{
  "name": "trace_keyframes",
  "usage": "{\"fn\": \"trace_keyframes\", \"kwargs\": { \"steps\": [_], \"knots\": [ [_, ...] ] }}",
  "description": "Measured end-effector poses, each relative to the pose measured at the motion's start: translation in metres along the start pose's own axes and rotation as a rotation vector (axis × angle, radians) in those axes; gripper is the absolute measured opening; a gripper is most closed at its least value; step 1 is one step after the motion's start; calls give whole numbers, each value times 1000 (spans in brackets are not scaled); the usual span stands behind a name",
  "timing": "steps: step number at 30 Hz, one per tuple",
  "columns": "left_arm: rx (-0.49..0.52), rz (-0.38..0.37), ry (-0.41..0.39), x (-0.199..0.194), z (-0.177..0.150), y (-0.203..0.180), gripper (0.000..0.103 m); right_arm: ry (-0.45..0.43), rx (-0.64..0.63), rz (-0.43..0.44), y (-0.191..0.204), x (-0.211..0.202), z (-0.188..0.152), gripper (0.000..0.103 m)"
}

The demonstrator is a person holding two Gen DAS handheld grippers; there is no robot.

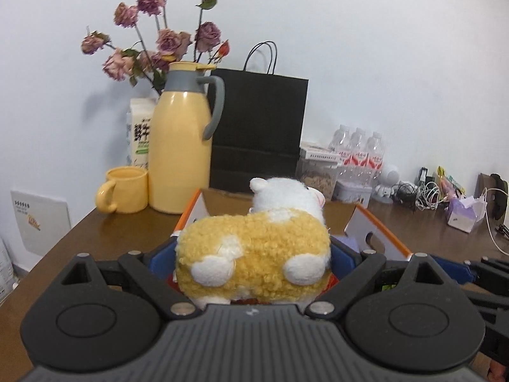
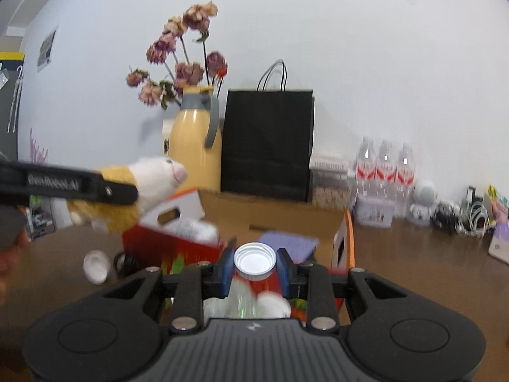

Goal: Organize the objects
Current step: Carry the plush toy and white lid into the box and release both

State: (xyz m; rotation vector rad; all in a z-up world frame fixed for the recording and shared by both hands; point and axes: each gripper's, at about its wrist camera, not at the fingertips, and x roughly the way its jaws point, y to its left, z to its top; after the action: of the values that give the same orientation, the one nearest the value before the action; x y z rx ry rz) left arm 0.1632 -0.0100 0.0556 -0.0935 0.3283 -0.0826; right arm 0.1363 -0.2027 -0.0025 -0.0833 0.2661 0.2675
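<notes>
My left gripper (image 1: 254, 254) is shut on a yellow and white plush sheep (image 1: 257, 248) and holds it above the open cardboard box (image 1: 375, 232) with orange-edged flaps. In the right wrist view the sheep (image 2: 149, 184) hangs at the left over the box (image 2: 273, 213), clamped by the left gripper's black finger (image 2: 79, 187). My right gripper (image 2: 254, 267) is shut on a round silver metal lid (image 2: 254, 261), held above the box's front part, where red packaging and white items lie.
A yellow thermos jug (image 1: 181, 146), yellow mug (image 1: 124, 191), dried roses (image 1: 159, 41), milk carton and black paper bag (image 1: 261, 133) stand behind the box. Three water bottles (image 1: 359, 152), small containers, cables and a tissue pack lie at the back right. A white cap (image 2: 95, 267) lies on the brown table.
</notes>
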Motion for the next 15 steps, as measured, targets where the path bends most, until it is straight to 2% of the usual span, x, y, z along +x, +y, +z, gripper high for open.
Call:
{"fn": "trace_keyframes", "kwargs": {
  "steps": [8, 12, 15],
  "knots": [
    [-6, 12, -27, 47, 27, -15, 95, -30, 5, -3, -6, 54, 46, 27],
    [-18, 49, -24, 80, 36, -19, 95, -10, 20, -18, -9, 89, 55, 27],
    [-26, 82, -21, 105, 34, -20, 95, 5, 77, -38, -16, 116, 51, 27]
  ]
}}
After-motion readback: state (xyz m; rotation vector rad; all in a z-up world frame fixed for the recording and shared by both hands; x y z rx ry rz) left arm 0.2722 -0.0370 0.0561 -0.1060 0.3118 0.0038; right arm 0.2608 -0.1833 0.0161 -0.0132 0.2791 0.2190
